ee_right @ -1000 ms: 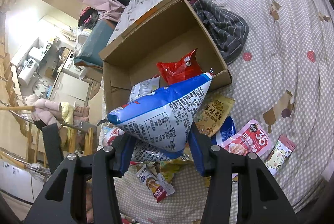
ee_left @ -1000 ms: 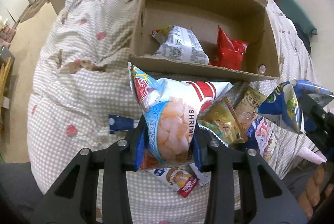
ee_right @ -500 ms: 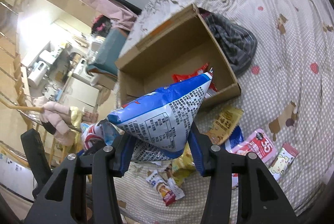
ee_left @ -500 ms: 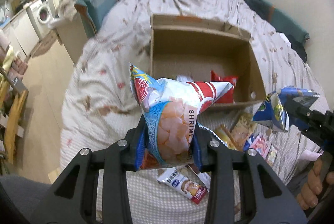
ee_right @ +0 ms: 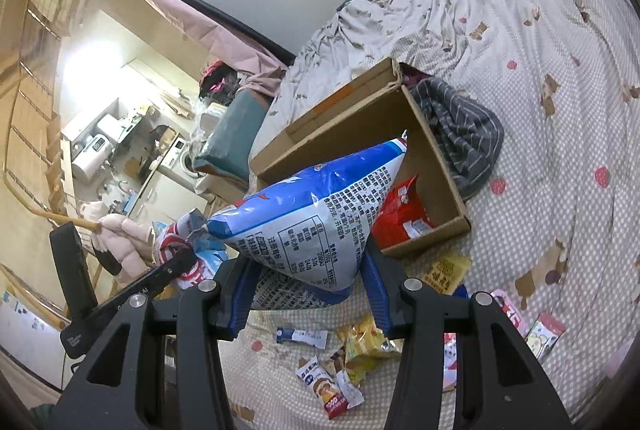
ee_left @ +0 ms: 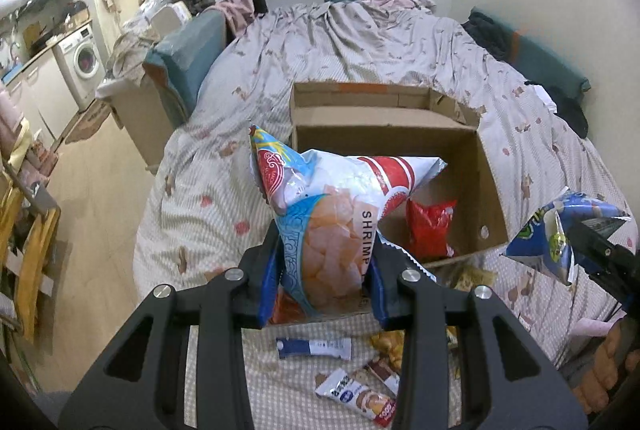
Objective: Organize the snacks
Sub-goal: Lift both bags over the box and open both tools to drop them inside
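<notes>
The left gripper has its blue-padded fingers pressed against both sides of a shrimp chip bag, gripping it by its lower end; the bag stands with its long axis running up and away from the fingers, its sealed top edge spread sideways with one corner pointing up-left and the other pointing right over the box. The right gripper likewise pinches a blue and white bag between its blue fingers, held at the bottom, with the printed back panel facing the camera; this bag's long axis tilts up and to the right, its upper corner aimed toward the box. In the left wrist view the same blue bag shows at the far right, held up clear of the bed. Both bags hang in the air in front of an open cardboard box that sits on a checked bedspread, and a red bag lies inside it near the front wall. Small snack packets are scattered on the bedspread beneath the grippers, just in front of the box, and a striped grey cloth lies against the box's outer side
</notes>
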`<action>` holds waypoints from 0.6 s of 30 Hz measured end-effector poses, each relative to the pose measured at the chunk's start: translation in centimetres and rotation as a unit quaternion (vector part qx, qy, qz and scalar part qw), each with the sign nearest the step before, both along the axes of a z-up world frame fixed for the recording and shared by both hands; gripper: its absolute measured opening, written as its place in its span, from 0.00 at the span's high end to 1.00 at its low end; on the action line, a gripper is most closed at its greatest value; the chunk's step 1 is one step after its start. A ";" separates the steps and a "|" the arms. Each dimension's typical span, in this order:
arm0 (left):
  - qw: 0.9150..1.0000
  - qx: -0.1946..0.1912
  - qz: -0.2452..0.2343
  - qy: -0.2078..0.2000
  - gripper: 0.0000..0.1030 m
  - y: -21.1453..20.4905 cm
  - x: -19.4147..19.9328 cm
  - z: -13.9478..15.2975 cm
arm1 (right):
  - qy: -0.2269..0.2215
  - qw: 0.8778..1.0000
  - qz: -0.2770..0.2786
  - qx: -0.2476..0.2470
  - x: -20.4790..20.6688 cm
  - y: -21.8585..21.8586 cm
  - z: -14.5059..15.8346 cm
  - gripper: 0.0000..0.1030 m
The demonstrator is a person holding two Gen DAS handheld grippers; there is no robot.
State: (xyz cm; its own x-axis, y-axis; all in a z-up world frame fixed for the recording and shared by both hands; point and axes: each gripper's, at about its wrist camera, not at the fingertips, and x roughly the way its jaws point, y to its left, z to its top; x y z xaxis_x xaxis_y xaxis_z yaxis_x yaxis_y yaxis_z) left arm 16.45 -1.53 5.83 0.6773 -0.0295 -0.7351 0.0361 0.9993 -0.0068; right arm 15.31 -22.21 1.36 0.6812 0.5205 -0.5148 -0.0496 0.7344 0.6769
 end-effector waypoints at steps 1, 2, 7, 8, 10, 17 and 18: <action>1.000 0.001 -0.001 -0.002 0.68 -0.1 0.2 0.1 | 0.000 1.000 -0.002 0.000 0.2 -0.1 0.1 0.51; 1.000 0.002 -0.003 -0.003 0.68 -0.3 0.5 0.2 | 0.000 1.000 -0.003 0.000 0.4 -0.2 0.2 0.51; 1.000 0.001 -0.012 -0.009 0.68 -1.0 2.0 0.7 | -0.007 1.000 -0.005 -0.003 1.5 -0.3 0.9 0.51; 1.000 0.002 -0.014 -0.011 0.68 -1.2 2.3 0.8 | -0.009 1.000 -0.005 -0.004 1.8 -0.3 1.1 0.51; 1.000 0.003 -0.018 -0.015 0.68 -1.6 2.8 1.0 | -0.012 1.000 -0.003 -0.004 2.4 -0.2 1.5 0.51; 0.999 0.009 -0.026 -0.023 0.68 -2.7 5.3 1.0 | -0.018 1.000 0.001 -0.022 5.4 0.0 2.3 0.51; 0.999 0.011 -0.026 -0.023 0.68 -2.7 5.6 0.9 | -0.018 1.000 0.001 -0.026 6.0 0.1 2.4 0.51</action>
